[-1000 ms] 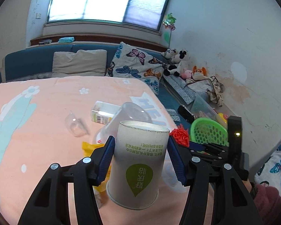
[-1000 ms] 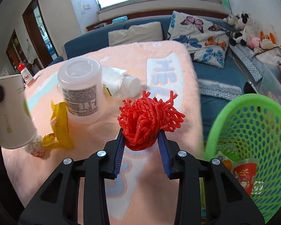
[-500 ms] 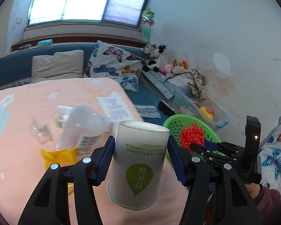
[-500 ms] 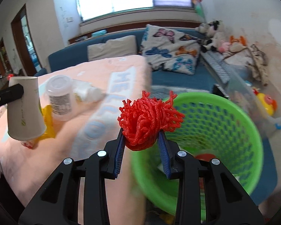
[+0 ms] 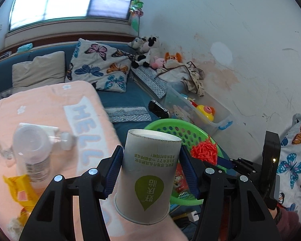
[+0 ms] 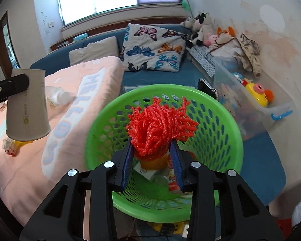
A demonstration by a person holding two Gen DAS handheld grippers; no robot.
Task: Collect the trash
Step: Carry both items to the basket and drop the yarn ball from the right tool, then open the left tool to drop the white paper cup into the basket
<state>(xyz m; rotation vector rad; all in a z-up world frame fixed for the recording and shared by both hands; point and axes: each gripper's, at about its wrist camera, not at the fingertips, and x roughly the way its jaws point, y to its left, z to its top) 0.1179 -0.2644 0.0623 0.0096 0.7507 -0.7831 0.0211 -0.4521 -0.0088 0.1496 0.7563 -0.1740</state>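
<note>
My left gripper (image 5: 150,166) is shut on an upside-down white paper cup (image 5: 148,174) with a green leaf logo, held above the table's right edge. My right gripper (image 6: 152,156) is shut on a red foam net ball (image 6: 160,128) and holds it over the open green mesh basket (image 6: 230,160), which has wrappers inside. The basket (image 5: 170,128) and red ball (image 5: 204,152) also show in the left wrist view. The cup shows at left in the right wrist view (image 6: 26,108).
On the peach "HELLO" cloth (image 5: 50,100) lie a clear plastic jar (image 5: 32,152), a yellow wrapper (image 5: 20,192) and a small white bottle (image 6: 59,97). A clear toy bin (image 6: 250,100) stands by the wall. A blue sofa with butterfly pillows (image 6: 154,48) lies behind.
Both grippers have swung right, off the table toward the basket. The red ball is now over the basket's opening; the cup has followed to the table's edge.
</note>
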